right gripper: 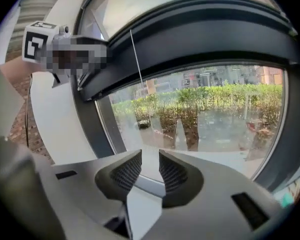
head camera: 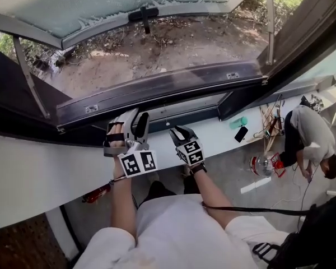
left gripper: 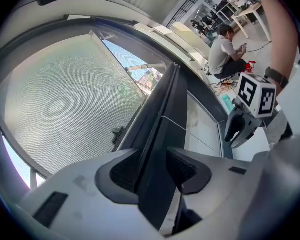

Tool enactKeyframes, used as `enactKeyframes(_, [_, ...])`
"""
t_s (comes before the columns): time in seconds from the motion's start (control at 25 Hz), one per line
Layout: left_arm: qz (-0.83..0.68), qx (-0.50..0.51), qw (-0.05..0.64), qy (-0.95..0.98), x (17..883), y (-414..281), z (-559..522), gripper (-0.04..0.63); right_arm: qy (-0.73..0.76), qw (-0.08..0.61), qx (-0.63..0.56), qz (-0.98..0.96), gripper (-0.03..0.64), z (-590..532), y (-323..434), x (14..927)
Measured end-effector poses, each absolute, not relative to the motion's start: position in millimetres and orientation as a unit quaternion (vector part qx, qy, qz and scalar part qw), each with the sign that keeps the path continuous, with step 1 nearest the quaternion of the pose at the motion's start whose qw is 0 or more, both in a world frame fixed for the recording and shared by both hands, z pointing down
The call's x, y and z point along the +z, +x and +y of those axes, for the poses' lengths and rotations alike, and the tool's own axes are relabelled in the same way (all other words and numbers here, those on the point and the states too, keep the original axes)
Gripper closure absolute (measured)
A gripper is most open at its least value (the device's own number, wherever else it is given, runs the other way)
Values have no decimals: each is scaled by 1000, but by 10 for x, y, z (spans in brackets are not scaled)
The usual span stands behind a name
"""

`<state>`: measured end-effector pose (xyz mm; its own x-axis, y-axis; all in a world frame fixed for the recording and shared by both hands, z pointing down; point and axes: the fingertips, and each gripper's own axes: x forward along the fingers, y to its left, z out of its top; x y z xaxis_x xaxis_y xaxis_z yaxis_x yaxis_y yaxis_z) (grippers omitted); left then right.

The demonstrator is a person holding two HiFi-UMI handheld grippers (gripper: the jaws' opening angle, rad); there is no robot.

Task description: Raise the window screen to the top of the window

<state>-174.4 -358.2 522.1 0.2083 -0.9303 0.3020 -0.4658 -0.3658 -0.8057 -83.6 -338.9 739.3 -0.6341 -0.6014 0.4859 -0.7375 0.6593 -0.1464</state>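
The left tongs (left gripper: 152, 169) stand wide apart. In the left gripper view a dark window frame (left gripper: 162, 114) runs up through the gap between them; whether either pad touches it cannot be told. The right tongs (right gripper: 150, 169) are partly apart with nothing between them, and past them lie only the window glass (right gripper: 200, 119) and a strip of the pale sill (head camera: 39, 172). In the head view both tongs are held just above that sill, close to each other, the left at the lower dark rail of the frame and the right just beside it, each with its marker cube turned toward the person's body.

The window screen (head camera: 101, 1), a pale mesh panel with a ragged lower edge, sits high at the top of the head view. A dark handle (head camera: 144, 14) is on the grey bar beneath it. Below the bar the opening shows bare ground and dry plants outside. In the left gripper view the same mesh fills the left of the window.

Farther right on the sill lie a teal object (head camera: 239, 122) and a dark phone (head camera: 241, 133). On the floor beyond, a person (head camera: 311, 136) crouches near a tangle of cables, and a red object (head camera: 98, 194) lies on the floor under the sill.
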Motion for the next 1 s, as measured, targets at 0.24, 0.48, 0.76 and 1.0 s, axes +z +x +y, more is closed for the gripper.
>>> enactKeyframes(0.24, [481, -389, 272, -737, 5235, -1736, -3564, 428, 363, 251, 198, -875, 463, -3455, -1035, 8122])
enactKeyframes(0.48, [482, -402, 278, -727, 5243, -1739, -3588, 428, 377, 278, 229, -853, 465, -3713, -1175, 8640])
enactKeyframes(0.76, [481, -402, 278, -728, 5261, -1750, -3571, 428, 367, 305, 231, -848, 579, -3772, -1256, 8803])
enactKeyframes(1.0, [483, -395, 280, -730, 5258, -1758, -3568, 428, 345, 312, 247, -850, 591, -3552, -1238, 8719])
